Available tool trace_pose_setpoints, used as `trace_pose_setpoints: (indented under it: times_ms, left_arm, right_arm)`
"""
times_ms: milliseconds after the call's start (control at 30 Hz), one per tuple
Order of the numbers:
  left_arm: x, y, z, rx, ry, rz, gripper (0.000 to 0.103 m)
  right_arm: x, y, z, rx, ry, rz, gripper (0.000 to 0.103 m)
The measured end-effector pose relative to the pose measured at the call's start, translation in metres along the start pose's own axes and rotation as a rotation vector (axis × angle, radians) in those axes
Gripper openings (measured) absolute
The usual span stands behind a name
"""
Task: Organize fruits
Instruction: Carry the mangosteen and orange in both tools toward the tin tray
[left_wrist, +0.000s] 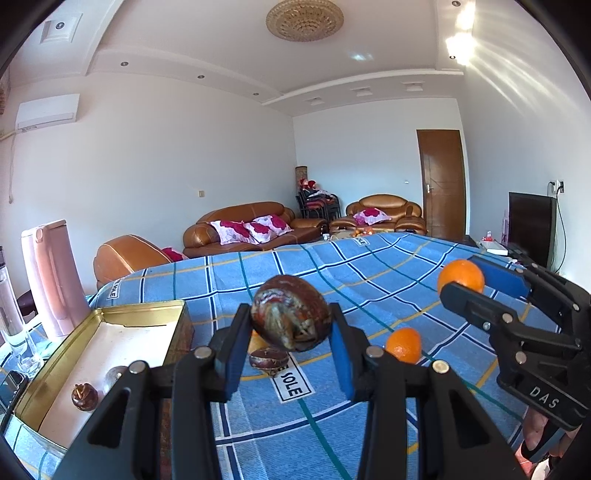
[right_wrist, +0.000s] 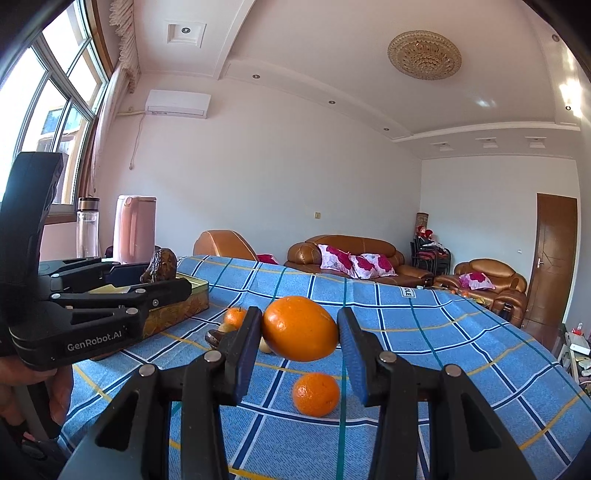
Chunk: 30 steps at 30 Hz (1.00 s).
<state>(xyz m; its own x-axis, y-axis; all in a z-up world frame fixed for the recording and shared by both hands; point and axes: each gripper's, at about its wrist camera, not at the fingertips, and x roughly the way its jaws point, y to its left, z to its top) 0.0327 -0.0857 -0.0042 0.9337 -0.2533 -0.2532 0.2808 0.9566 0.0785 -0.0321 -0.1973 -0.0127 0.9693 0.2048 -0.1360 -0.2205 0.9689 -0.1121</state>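
Left wrist view shows the left claw (left_wrist: 291, 341) gripping a brown fruit (left_wrist: 290, 317) at frame centre, the right claw (right_wrist: 300, 345) clamping an orange (right_wrist: 300, 328), so both likely need carrying to the tin (left_wrist: 110, 314) at lower left.

Tin (left_wrist: 147, 310) sits left on table (left_wrist: 369, 266), one small fruit (left_wrist: 84, 397) inside. Loose fruit (right_wrist: 316, 394) lies right of tin. Jug (right_wrist: 133, 229) and bottle (right_wrist: 88, 227) stand behind tin.
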Motion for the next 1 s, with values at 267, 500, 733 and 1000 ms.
trace_pose_setpoints:
  times_ms: [267, 500, 733, 1000]
  left_arm:
    - [-0.004, 0.013, 0.003, -0.021, -0.002, 0.033, 0.042]
    - [-0.005, 0.031, 0.003, -0.053, 0.011, 0.065, 0.042]
    - [-0.006, 0.046, 0.001, -0.074, 0.038, 0.099, 0.042]
    - [-0.006, 0.063, -0.003, -0.106, 0.055, 0.134, 0.042]
  right_arm:
    - [0.012, 0.014, 0.008, -0.019, 0.003, 0.043, 0.044]
    - [0.02, 0.028, 0.015, -0.033, 0.008, 0.084, 0.044]
    - [0.029, 0.045, 0.025, -0.048, 0.008, 0.133, 0.044]
    - [0.04, 0.065, 0.033, -0.064, 0.009, 0.18, 0.044]
